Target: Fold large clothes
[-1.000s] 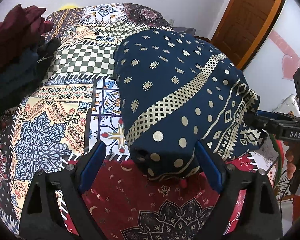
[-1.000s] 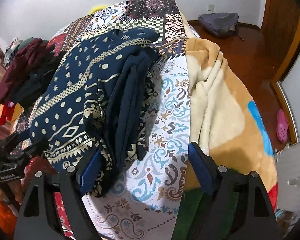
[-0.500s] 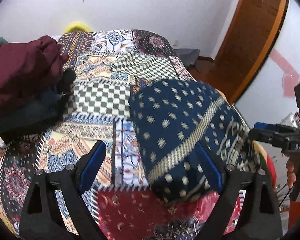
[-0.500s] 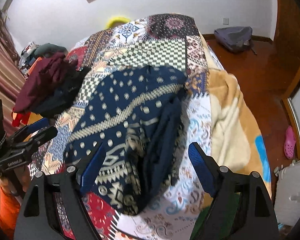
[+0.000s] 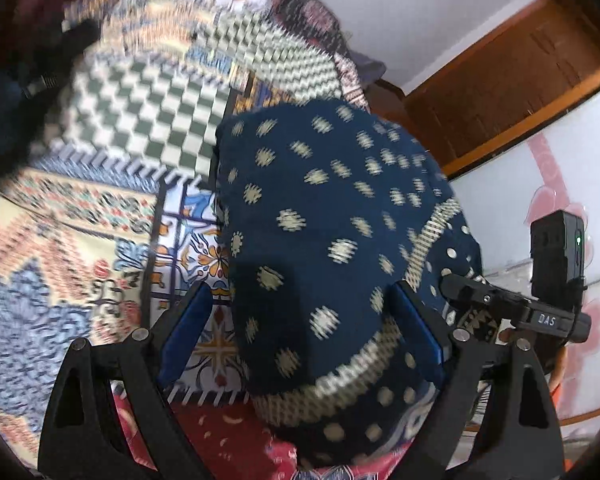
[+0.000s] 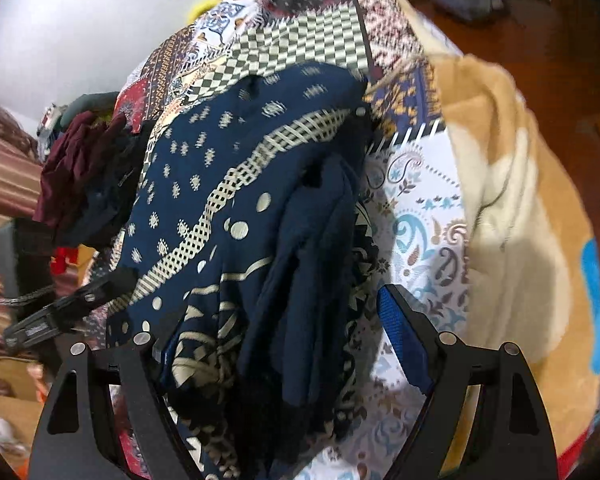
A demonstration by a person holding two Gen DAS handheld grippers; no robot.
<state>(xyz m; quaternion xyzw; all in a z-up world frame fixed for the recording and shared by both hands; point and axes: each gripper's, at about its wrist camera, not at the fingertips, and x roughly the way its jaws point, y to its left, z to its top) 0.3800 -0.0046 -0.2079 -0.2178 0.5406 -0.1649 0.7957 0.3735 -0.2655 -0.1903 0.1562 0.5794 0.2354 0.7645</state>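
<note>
At the far left of the right wrist view, a heap of maroon and dark clothes (image 6: 88, 176) sits on the patchwork bedspread (image 6: 300, 36); the pictures show no bin or basket, so the bed itself holds everything. Next to that heap lies the navy patterned garment (image 6: 236, 184), folded into a thick bundle with dark layers hanging over its near edge. In the left wrist view the same garment (image 5: 320, 232) fills the centre, resting on the bedspread (image 5: 140, 92), and the left gripper (image 5: 300, 336) stands spread wide with the bundle's near end between its blue pads (image 5: 188, 332), gripping nothing. The right gripper (image 6: 276, 336) is likewise spread wide, with cloth lying between its fingers but not pinched. Further right lies a cream and tan blanket (image 6: 516, 208).
</note>
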